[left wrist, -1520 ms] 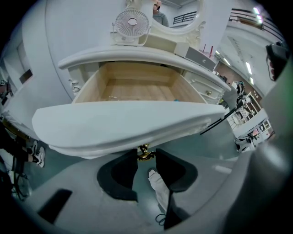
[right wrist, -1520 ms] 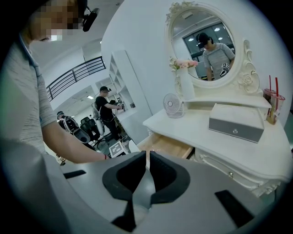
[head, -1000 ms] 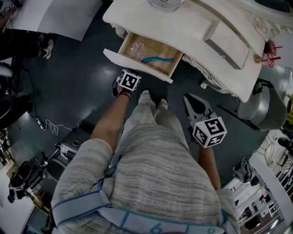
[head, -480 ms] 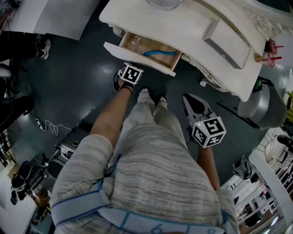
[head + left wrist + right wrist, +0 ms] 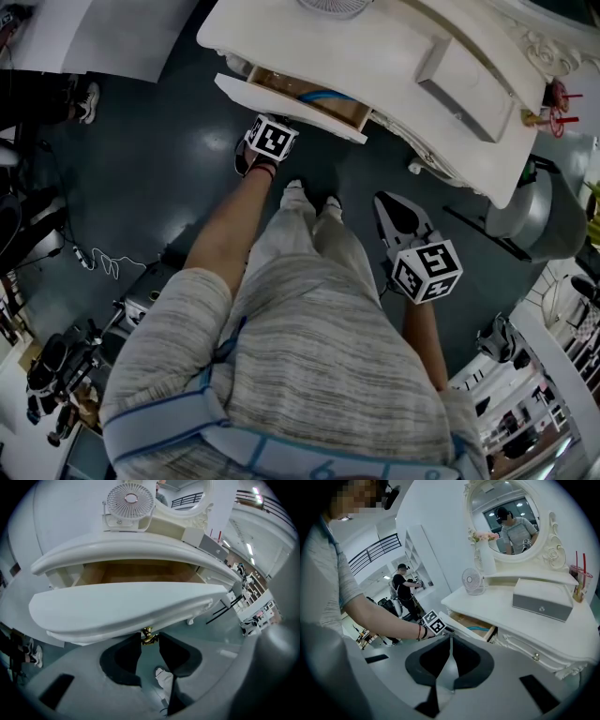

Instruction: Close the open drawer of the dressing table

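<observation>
Logging the head view first: the drawer of the dressing table stands partly out, with a narrow strip of its wooden inside and a blue item showing under the tabletop edge. Our left gripper sits right at the drawer front with the arm stretched forward, so we read it as the working hand for the close. Our right gripper hangs well apart beside the legs, probably parked there to leave the drawer's path free. Left gripper view: the jaws pinch the small brass knob under the white front panel, one pad on each side. We judge that this hold serves to centre the push, so the drawer runs in square and does not skew. Wood shows between panel and tabletop, so the close is not yet done. A fan stands on top, away from the action. Right gripper view: the jaws are pressed together at the tips with nothing between them. This gripper looks across at the drawer from the side, idle.
</observation>
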Demonstrator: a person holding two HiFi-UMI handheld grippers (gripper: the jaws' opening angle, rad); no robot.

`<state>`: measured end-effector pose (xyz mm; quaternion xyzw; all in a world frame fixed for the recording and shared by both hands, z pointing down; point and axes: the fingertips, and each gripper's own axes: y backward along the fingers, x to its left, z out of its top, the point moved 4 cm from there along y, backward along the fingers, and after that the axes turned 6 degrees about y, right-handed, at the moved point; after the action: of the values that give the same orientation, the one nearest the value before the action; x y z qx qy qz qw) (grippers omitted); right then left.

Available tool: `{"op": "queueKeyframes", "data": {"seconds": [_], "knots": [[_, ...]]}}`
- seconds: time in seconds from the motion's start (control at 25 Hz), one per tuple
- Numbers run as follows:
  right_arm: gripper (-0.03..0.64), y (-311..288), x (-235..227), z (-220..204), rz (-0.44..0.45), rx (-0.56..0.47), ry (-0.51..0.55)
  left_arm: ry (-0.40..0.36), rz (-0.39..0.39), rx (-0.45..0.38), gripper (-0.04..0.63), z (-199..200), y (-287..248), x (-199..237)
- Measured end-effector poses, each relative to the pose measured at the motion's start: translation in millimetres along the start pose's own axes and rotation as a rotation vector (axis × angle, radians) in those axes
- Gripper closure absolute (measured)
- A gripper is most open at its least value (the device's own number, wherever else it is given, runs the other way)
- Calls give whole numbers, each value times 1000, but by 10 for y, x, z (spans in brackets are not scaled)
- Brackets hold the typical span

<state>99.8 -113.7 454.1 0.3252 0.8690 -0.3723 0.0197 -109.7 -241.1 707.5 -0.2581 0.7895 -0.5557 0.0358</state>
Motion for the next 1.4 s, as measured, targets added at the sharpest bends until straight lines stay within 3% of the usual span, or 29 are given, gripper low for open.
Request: {"op": "queueKeyframes", "data": {"seconds": [0.4,1.4], "knots": [[604,-76,-58,-2,-18,6,-27,-37,5,-49,465,446,-87,66],[604,-127,-206,-72,-49,21,-73,-12,-23,-89,465,987,-365,131]]}}
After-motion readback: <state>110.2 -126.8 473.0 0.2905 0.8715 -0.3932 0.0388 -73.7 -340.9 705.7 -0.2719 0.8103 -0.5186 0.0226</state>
